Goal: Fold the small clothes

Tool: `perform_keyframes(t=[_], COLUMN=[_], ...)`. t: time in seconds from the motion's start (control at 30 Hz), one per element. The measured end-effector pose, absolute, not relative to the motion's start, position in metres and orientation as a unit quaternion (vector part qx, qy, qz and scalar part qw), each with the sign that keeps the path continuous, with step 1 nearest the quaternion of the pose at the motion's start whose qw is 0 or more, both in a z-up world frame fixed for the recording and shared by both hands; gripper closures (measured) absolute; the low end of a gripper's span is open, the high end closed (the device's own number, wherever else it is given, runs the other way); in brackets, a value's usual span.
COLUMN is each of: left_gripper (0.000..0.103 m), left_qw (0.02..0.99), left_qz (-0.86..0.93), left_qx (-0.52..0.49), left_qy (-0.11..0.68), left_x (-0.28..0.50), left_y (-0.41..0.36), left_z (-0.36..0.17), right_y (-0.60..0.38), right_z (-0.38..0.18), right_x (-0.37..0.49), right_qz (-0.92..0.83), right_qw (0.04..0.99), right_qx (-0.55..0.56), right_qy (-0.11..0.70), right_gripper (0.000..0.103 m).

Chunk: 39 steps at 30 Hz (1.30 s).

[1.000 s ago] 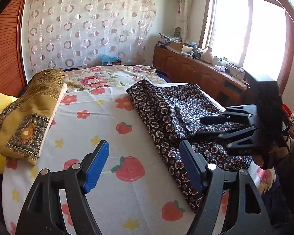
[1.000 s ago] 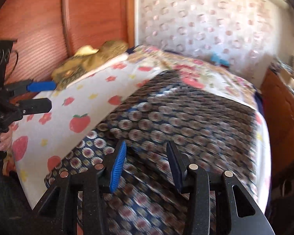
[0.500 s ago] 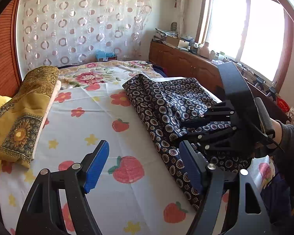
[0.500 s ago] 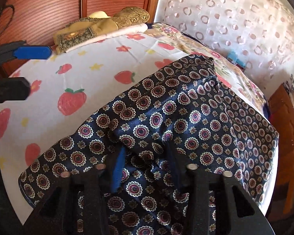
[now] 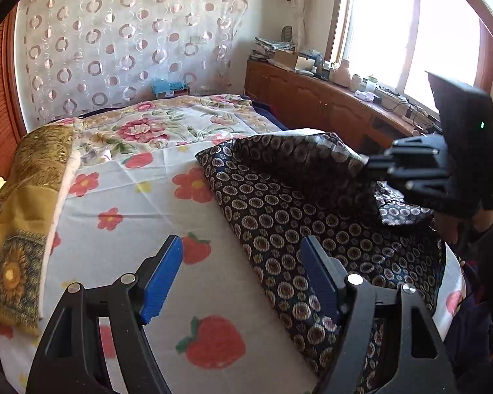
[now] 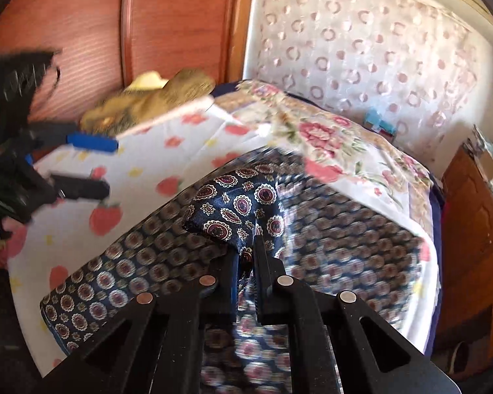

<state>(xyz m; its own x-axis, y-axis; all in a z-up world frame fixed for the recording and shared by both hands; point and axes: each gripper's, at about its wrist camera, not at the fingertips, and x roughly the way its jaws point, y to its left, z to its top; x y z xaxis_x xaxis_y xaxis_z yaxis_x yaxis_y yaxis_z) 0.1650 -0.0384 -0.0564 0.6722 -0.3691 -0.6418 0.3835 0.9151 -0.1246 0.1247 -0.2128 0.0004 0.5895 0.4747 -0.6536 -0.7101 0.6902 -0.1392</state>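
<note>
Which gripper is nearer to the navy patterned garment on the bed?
Right. The right gripper is shut on a raised fold of the navy patterned garment, its jaws having just closed. The left gripper hangs open above the garment's near edge, not touching.

Daylight floods in through the window (image 5: 410,32), which is blown out to white. The right wrist view is motion-blurred; both views bend and darken at the edges.

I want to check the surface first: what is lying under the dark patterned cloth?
Under the dark patterned cloth lies the strawberry-print sheet, visible beside it. What the sheet looks like beneath the cloth is covered.
</note>
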Motion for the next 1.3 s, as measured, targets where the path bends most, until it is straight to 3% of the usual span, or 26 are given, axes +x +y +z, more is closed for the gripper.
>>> perform_keyframes(t=[0.47, 0.53, 0.7, 1.23, 1.27, 1.3], left_gripper=[0.028, 0.028, 0.028, 0.025, 0.025, 0.025], left_qw=[0.892, 0.890, 0.883, 0.880, 0.881, 0.881], left_qz=[-0.218, -0.217, -0.216, -0.206, -0.204, -0.203], left_qx=[0.030, 0.029, 0.030, 0.071, 0.074, 0.072], left_qy=[0.395, 0.401, 0.415, 0.422, 0.421, 0.422], left_x=[0.220, 0.223, 0.228, 0.227, 0.226, 0.228], left_y=[-0.070, -0.068, -0.070, -0.087, -0.088, -0.086], left_z=[-0.080, -0.085, -0.092, -0.103, -0.103, -0.103], right_y=[-0.293, -0.289, -0.281, -0.277, -0.277, -0.278], right_z=[0.004, 0.001, 0.007, -0.003, -0.004, -0.004], right_x=[0.207, 0.217, 0.239, 0.272, 0.274, 0.276], right_qz=[0.242, 0.231, 0.204, 0.197, 0.199, 0.210], right_qw=[0.910, 0.910, 0.916, 0.897, 0.896, 0.895], right_qx=[-0.112, -0.107, -0.096, -0.102, -0.099, -0.095], right_qy=[0.318, 0.328, 0.333, 0.382, 0.384, 0.382], right_gripper=[0.096, 0.084, 0.069, 0.069, 0.075, 0.088])
